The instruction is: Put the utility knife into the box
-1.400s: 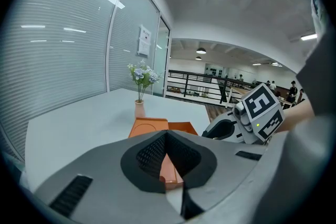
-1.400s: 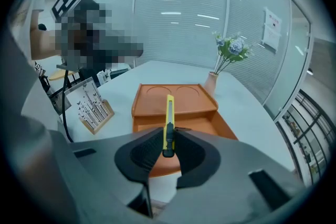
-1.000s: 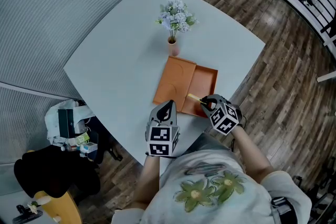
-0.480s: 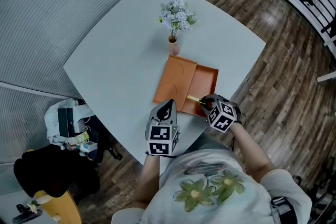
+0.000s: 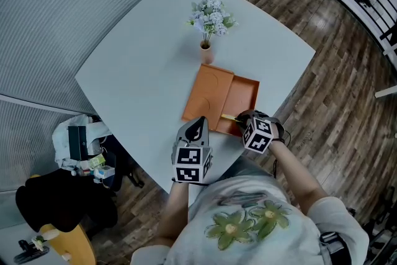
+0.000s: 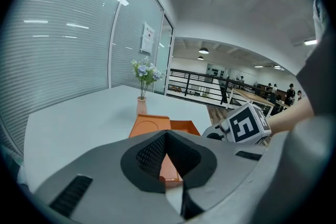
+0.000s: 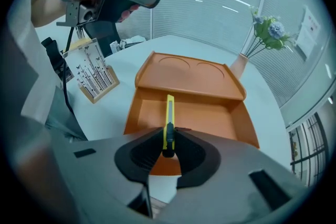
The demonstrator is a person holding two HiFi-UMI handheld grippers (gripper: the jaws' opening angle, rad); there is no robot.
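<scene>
An orange box lies open on the white table, its lid folded out to the left. My right gripper is over the box's near edge, shut on a yellow utility knife. In the right gripper view the utility knife is pinched by its dark end between the pads, and its tip points over the box tray. My left gripper hovers just left of the box's near corner. Its tips meet in the left gripper view, with nothing between them.
A small vase of pale flowers stands right behind the lid. The table's front edge runs under both grippers. Bags and a printed package sit below the table's left side, and wooden floor lies to the right.
My right gripper has sunk a little with the knife and rolled, coming closer to the box's near edge. The left gripper has stayed still.
</scene>
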